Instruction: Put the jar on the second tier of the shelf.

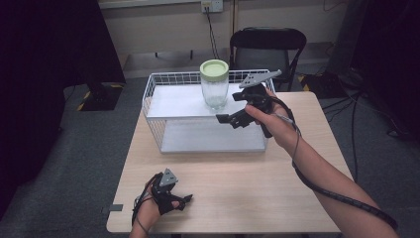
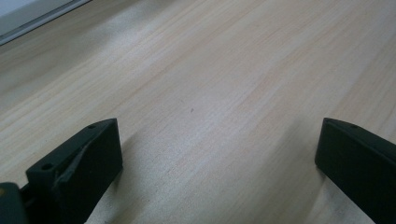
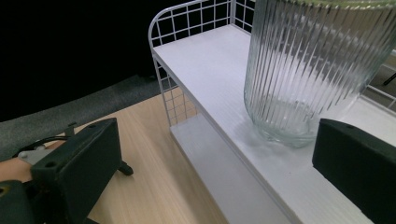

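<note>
Jaws apart, right gripper (image 1: 227, 106) beside glass jar (image 1: 214, 85) — not touching

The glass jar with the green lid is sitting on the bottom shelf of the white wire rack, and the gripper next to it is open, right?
Not quite. The ribbed clear glass jar with the pale green lid stands on the top shelf of the white wire rack, not the bottom one; the high view shows it. The rest holds: the right hand-held gripper beside it is open, as the right gripper view confirms.

High view overhead, gripper views close
</note>
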{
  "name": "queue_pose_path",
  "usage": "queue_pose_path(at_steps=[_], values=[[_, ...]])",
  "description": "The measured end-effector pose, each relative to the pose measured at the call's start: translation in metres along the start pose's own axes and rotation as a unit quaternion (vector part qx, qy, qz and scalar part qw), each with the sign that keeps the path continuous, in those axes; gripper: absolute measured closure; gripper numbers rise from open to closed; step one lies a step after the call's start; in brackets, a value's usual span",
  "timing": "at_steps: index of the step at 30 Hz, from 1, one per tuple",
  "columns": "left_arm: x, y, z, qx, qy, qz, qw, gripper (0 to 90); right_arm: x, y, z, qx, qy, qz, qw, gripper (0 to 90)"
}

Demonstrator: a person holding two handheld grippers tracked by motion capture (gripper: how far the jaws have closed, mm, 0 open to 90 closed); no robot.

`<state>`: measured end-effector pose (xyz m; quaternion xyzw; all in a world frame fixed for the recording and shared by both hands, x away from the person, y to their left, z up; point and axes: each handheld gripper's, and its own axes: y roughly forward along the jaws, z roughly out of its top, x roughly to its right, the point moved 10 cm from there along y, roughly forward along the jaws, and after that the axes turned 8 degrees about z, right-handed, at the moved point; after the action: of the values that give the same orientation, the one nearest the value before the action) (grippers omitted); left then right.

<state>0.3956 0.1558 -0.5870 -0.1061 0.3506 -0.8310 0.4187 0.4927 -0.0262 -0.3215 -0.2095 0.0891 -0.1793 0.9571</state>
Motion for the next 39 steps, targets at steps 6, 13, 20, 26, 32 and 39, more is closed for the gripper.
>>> queue_pose_path(at_steps=[6,13,20,26,32,39], values=[[0.000,0.000,0.000,0.000,0.000,0.000,1.0000,0.0,-0.006,0.000,-0.010,-0.003,-0.004,0.008,1.0000,0.3],[0.000,0.000,0.000,-0.001,0.000,-0.001,1.0000,0.0,-0.010,0.005,-0.026,-0.016,-0.008,0.017,0.9997,0.4],[0.000,0.000,0.000,-0.001,0.000,-0.001,1.0000,0.0,-0.011,0.005,-0.036,-0.016,-0.005,0.020,0.9997,0.5],[0.000,0.000,0.000,-0.001,0.000,-0.001,1.0000,0.0,-0.015,0.001,-0.044,-0.016,-0.005,0.028,0.9995,0.6],[0.000,0.000,0.000,-0.001,0.000,-0.001,1.0000,0.0,-0.015,-0.002,-0.053,-0.016,-0.002,0.029,0.9994,0.6],[0.000,0.000,0.000,-0.001,0.000,-0.001,1.0000,0.0,-0.013,-0.009,-0.067,-0.016,0.004,0.033,0.9993,0.6]])
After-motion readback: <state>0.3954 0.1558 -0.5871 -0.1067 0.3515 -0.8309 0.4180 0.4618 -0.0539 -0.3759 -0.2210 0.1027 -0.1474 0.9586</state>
